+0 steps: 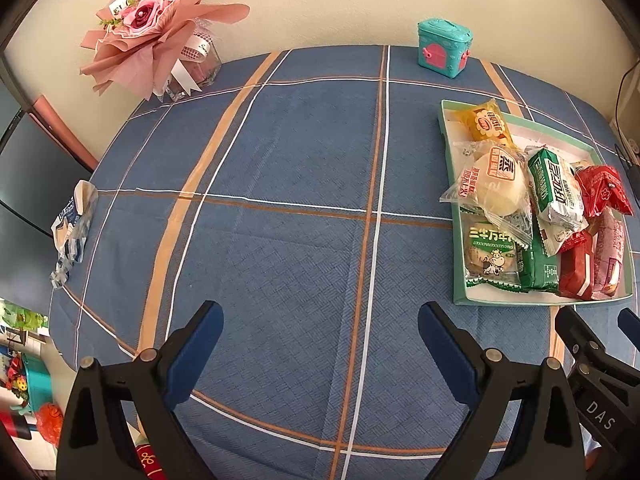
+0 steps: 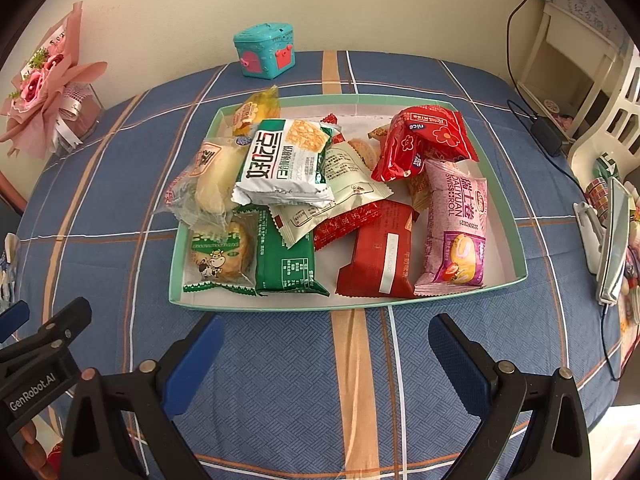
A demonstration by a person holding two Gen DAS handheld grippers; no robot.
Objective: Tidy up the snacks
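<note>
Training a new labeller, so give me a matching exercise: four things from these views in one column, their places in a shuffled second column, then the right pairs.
Things:
1. pink Swiss roll pack
2. teal toy box
3. flower bouquet
4. cow-print biscuit pack

Places:
A. tray's near left corner
B. table's far left corner, in a glass vase
C. on the tablecloth beyond the tray, by the wall
D. tray's near right side

Pairs: 1-D, 2-C, 3-B, 4-A
</note>
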